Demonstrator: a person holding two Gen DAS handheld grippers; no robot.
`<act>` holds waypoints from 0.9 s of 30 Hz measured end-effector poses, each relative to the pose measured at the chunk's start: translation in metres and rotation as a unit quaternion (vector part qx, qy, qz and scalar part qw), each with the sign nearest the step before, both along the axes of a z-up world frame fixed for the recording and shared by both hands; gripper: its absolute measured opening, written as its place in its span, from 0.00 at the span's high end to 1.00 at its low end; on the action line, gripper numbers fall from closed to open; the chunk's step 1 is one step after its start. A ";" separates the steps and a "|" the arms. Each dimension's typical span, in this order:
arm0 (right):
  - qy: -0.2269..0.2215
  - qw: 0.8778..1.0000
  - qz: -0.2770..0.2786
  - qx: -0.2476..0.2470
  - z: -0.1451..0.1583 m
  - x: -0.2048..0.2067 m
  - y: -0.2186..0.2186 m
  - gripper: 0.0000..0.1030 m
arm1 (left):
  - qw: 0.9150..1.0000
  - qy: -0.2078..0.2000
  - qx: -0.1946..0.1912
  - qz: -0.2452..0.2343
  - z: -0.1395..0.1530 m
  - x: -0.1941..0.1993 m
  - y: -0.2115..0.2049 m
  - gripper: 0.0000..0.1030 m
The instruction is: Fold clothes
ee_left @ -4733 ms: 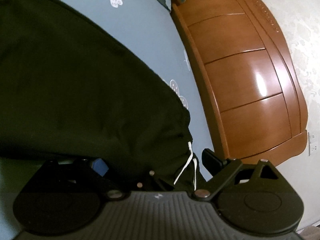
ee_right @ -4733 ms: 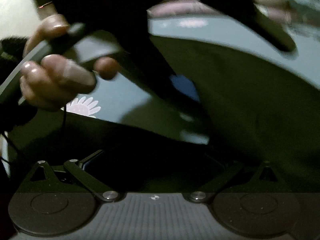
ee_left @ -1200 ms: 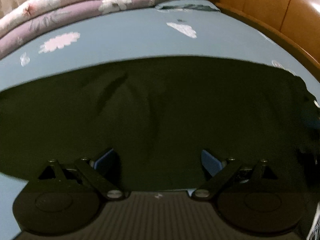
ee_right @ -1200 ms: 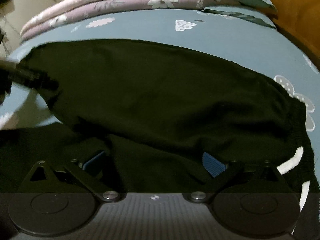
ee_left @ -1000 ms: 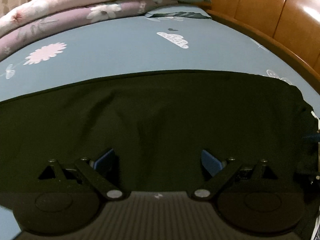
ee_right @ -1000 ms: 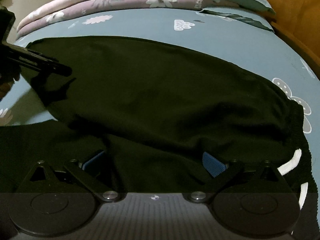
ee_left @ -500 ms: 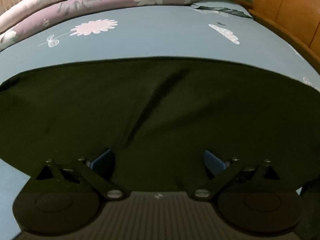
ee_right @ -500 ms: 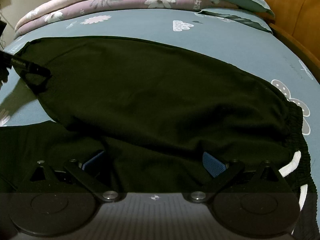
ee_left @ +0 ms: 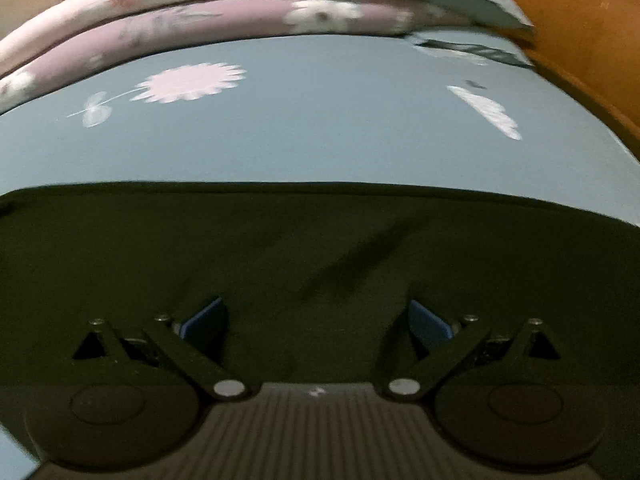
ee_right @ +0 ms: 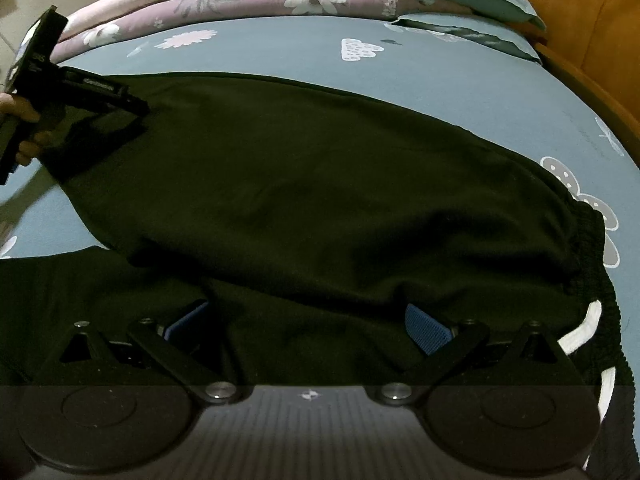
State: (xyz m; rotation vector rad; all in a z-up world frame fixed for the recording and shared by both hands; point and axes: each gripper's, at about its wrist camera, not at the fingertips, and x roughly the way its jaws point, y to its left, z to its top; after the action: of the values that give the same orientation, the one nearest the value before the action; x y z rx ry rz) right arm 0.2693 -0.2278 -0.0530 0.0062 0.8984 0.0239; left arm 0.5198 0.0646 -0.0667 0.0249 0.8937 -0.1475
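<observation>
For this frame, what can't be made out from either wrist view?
- Left wrist: motion blur smears the stacked quilts.
- Right wrist: the black trousers run under the right gripper; its body hides their near edge.
- Right wrist: the white drawstring is cut off at the frame edge.

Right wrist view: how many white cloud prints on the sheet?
2. One cloud print lies on the sheet beyond the black trousers, toward the pillows; another is by the waistband at right, partly covered. The trousers may hide more.

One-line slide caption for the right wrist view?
Dark trousers spread on the blue bedsheet, both grippers open.
</observation>
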 end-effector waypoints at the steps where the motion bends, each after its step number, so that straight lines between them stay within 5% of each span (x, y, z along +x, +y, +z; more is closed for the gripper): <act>1: 0.000 1.000 0.000 0.000 0.000 0.000 0.000 0.00 | 1.000 -0.002 0.002 -0.002 0.004 -0.005 0.001 0.05; 5: 0.014 1.000 -0.004 0.019 0.013 0.006 -0.006 0.00 | 0.998 -0.030 0.042 -0.022 0.021 -0.035 -0.009 0.05; 10: -0.041 0.995 -0.037 0.087 0.045 0.017 -0.033 0.00 | 0.994 -0.050 0.086 -0.045 0.030 -0.074 -0.026 0.05; 18: 0.008 0.994 -0.081 0.068 0.004 0.061 -0.050 0.00 | 0.996 -0.023 0.084 -0.034 0.033 -0.101 -0.029 0.05; 27: 0.008 0.989 -0.125 0.079 0.016 0.061 -0.058 0.00 | 0.994 -0.024 0.103 -0.020 0.054 -0.130 -0.024 0.05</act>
State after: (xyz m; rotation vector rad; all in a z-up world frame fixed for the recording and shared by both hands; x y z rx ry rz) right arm 0.3305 -0.2855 -0.0369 0.2683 0.9055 -0.1393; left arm 0.3894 0.0406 -0.0131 0.2370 0.8582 -0.0904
